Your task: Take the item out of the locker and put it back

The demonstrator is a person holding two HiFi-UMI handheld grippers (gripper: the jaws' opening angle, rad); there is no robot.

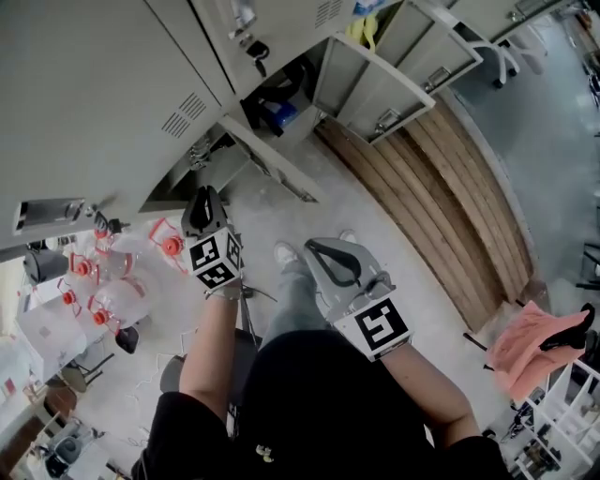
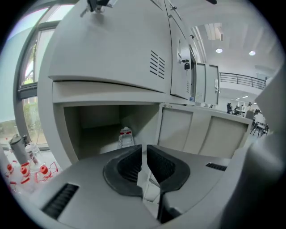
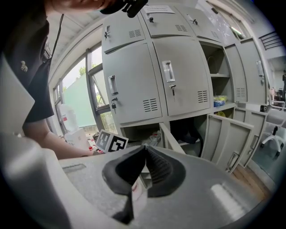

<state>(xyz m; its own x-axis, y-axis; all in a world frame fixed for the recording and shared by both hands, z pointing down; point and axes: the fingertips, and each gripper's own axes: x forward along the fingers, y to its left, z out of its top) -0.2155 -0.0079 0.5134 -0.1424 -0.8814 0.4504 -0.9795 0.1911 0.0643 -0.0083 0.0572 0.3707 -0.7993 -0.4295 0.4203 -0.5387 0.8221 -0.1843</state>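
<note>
Bright even daylight, fisheye-warped edges, dark corners

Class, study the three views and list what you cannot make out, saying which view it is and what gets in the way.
- Bottle in the open bottom locker, left gripper view: small, its lower part is behind the left gripper, and the label is unreadable.
- Dark thing beside the open door, right gripper view: too shadowed to name.
- Yellow items, head view: too small to identify.
</note>
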